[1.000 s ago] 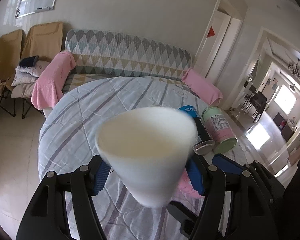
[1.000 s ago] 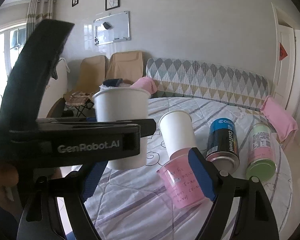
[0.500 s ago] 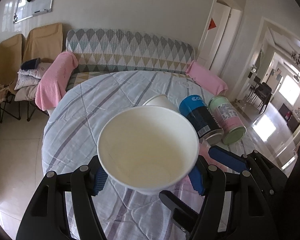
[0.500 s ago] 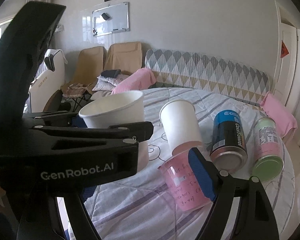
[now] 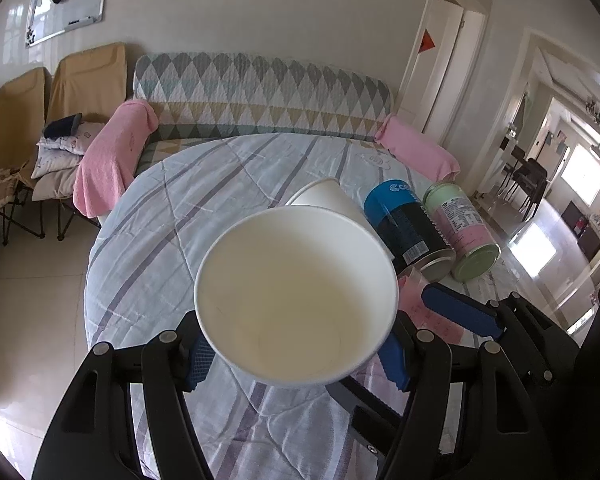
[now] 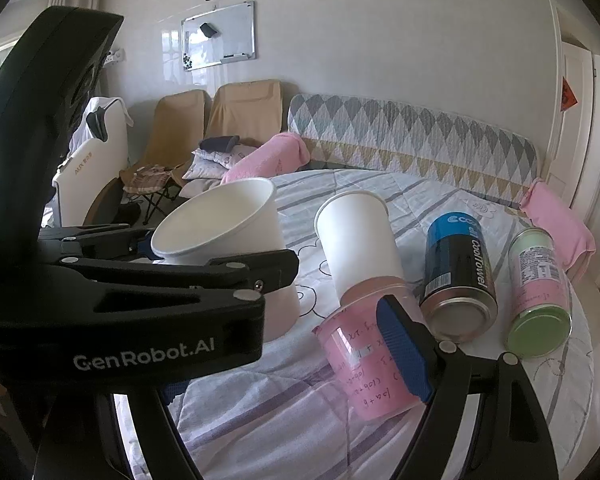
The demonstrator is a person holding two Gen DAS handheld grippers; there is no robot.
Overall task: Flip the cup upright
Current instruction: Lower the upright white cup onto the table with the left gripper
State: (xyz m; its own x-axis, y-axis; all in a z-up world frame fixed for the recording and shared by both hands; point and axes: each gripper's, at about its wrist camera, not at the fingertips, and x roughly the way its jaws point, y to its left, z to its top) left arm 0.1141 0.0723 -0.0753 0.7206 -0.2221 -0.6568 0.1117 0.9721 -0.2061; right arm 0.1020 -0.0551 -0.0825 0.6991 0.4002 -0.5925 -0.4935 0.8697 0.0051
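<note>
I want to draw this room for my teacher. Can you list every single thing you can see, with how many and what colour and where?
white paper cup: 1, white, held in the left gripper, mouth tipped toward its camera
second paper cup: 1, white, upside down on the pink plastic cup
pink plastic cup: 1, pink with handwriting, near the table's front
CoolTowel can: 1, blue and black, right of the cups
green-capped can: 1, pink and pale green, farthest right
table cloth: 1, pale blue with grey stripes, over the round table
sofa: 1, diamond pattern, behind the table
pink towels: 2, on the sofa arms
folding chairs: 2, tan, left of the sofa
whiteboard: 1, on the wall
left gripper: black, blue pads, shut on the cup
right gripper: black, open
</note>
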